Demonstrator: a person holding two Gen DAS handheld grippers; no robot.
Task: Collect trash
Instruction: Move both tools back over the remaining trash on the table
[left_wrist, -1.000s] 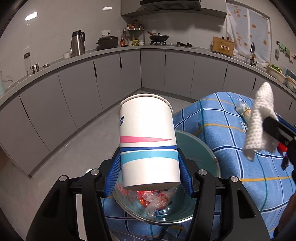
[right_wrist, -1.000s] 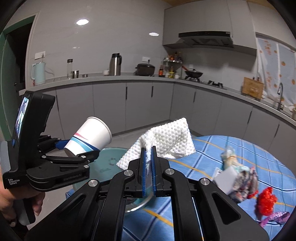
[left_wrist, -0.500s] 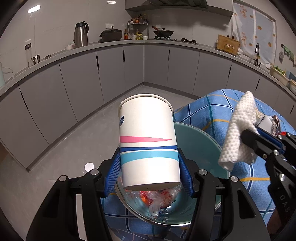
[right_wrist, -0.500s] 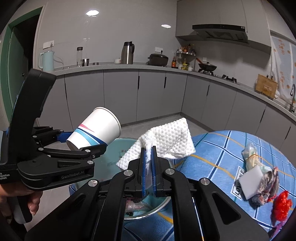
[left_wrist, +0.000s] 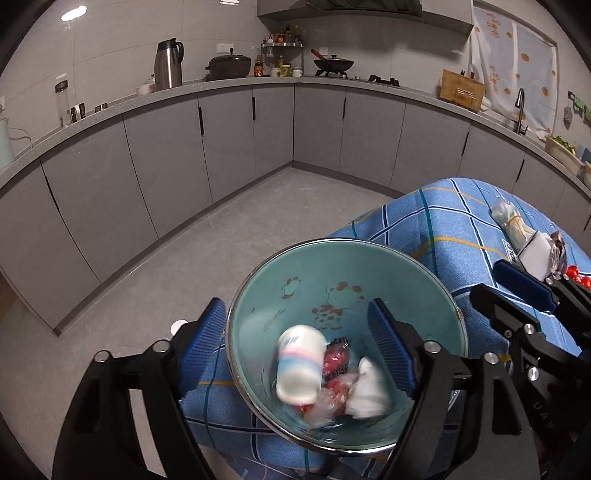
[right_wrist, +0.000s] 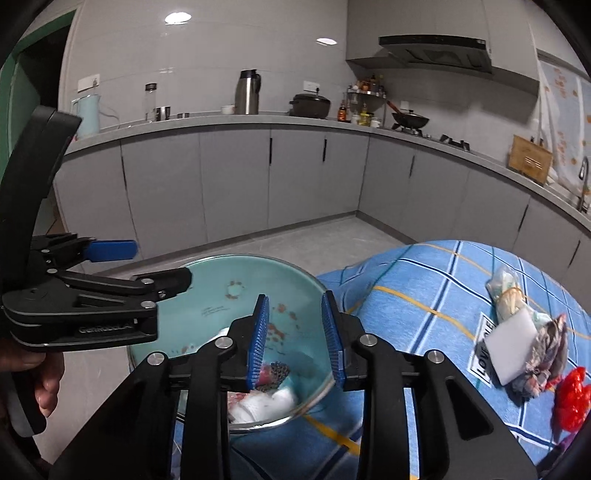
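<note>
Tablecloth (left_wrist: 454, 225): cup (left_wrist: 297, 363) below left gripper (left_wrist: 299, 347)

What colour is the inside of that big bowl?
Teal-green, with small cartoon animal prints; the bowl shows best in the left wrist view.

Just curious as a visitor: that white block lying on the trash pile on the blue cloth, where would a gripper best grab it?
Probably across the white block's flat faces at its upper corner, coming from above. It leans tilted on the wrappers, so that raised edge stands clear.
</note>
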